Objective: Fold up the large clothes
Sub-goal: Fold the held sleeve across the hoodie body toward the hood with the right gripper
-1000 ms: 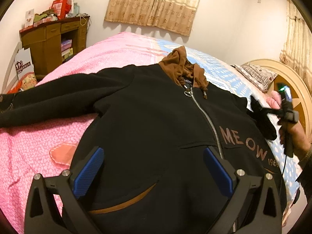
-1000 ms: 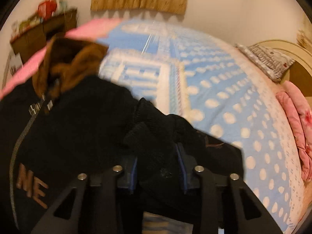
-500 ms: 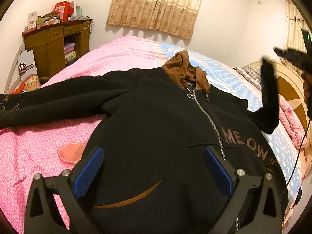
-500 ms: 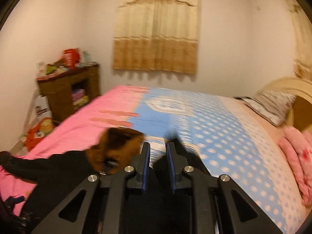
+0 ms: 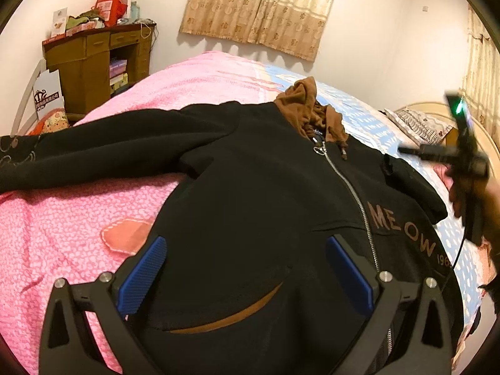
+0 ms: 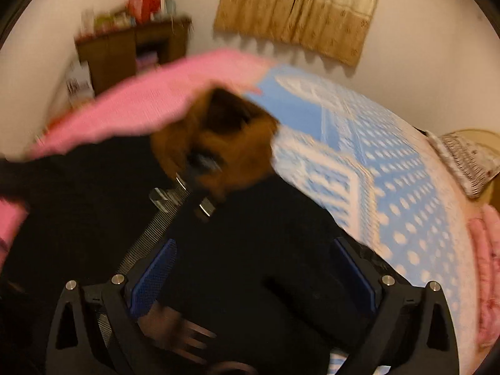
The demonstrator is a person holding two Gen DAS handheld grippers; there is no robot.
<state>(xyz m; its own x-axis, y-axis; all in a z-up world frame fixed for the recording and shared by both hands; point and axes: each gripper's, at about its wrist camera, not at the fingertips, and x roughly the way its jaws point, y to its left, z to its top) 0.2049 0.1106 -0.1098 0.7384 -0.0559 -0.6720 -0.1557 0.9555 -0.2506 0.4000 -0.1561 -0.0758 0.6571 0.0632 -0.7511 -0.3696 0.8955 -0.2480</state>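
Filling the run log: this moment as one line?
stage: right sleeve folded onto hoodie | right gripper: just opened, nothing between | left gripper: open above hoodie

A black hooded jacket [image 5: 265,193] carries brown capital letters reading "MEOW" [image 5: 401,229] beside its zip, with partly hidden digits "196" below them.

Bed [image 5: 78,212] has pink patterned cover on one half, blue dotted cover [image 6: 390,193] on other. Black zip hoodie [image 5: 250,203] lies spread face-up across it, one sleeve stretched out. Patterned pillow [image 5: 418,125] near headboard.
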